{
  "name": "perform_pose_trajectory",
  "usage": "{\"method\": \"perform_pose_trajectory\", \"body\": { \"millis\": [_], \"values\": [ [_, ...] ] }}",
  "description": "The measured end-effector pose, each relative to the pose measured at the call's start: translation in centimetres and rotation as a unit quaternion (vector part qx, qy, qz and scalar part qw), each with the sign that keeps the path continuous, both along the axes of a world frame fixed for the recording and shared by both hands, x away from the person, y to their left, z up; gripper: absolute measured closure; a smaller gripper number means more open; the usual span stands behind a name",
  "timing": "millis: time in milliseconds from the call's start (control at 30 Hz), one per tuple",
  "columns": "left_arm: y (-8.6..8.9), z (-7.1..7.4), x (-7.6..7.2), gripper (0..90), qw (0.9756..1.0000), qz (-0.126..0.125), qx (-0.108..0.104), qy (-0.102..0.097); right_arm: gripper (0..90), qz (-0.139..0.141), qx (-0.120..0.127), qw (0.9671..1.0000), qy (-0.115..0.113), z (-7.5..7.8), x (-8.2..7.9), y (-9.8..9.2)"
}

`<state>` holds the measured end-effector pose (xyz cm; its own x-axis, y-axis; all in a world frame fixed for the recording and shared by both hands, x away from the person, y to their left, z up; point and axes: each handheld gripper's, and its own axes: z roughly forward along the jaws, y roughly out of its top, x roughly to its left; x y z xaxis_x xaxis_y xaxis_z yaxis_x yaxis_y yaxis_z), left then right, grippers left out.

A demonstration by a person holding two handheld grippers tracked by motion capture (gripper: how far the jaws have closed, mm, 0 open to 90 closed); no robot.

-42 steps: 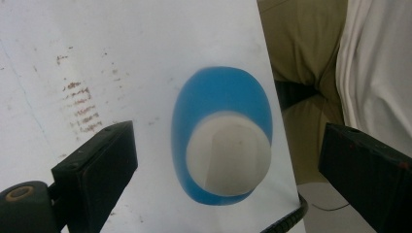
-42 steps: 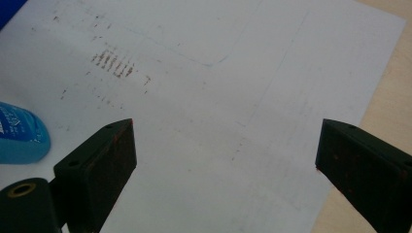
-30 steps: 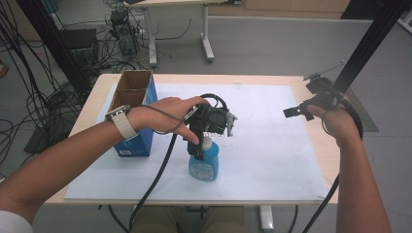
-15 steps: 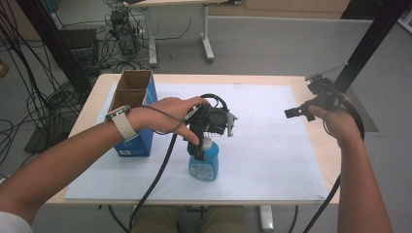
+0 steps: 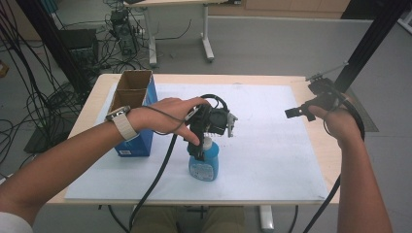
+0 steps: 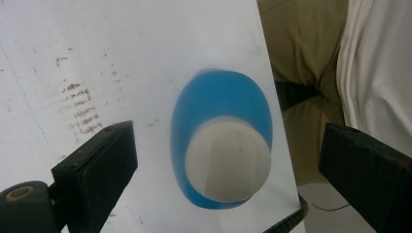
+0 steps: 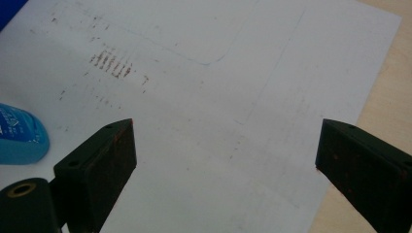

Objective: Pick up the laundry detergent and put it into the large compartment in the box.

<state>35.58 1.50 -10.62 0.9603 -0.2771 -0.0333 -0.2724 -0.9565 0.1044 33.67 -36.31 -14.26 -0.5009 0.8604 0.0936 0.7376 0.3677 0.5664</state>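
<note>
Hovering directly over the blue bottle (image 5: 204,164), near the front edge of the white sheet (image 5: 272,145): left gripper (image 6: 228,160) spread wide, holding nothing, white cap (image 6: 227,160) sitting between the two jaws but touching neither. Standing upright, bottle close to the sheet's near border (trousers showing just past it in the left gripper view). Risking a tip-over if descending off-centre: one jaw striking the cap first and pushing the bottle toward the table's front edge. Risking a slip as well if closing on the smooth rounded cap rather than lower on the body. Farther back and to the side, right gripper (image 5: 296,112) hanging open and empty over the sheet's right part, well apart from the bottle, giving no support. Farthest off, open cardboard box (image 5: 132,92) standing at the left, probably out of harm's way.
</note>
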Motion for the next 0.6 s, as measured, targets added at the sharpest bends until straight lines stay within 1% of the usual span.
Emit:
{"method": "perform_pose_trajectory", "body": {
  "millis": [267, 600],
  "values": [
    [-0.08, -0.02, 0.04, 7.4, 1.0, -0.002, 0.001, -0.001, 7.5, -0.001, 0.002, 1.0, 0.0, -0.1, 0.0, -0.13],
    [0.05, -0.13, 0.06, 7.4, 1.0, -0.001, -0.003, -0.001, 7.6, -0.002, 0.003, 1.0, 0.002, -0.26, -0.03, -0.24]
  ]
}}
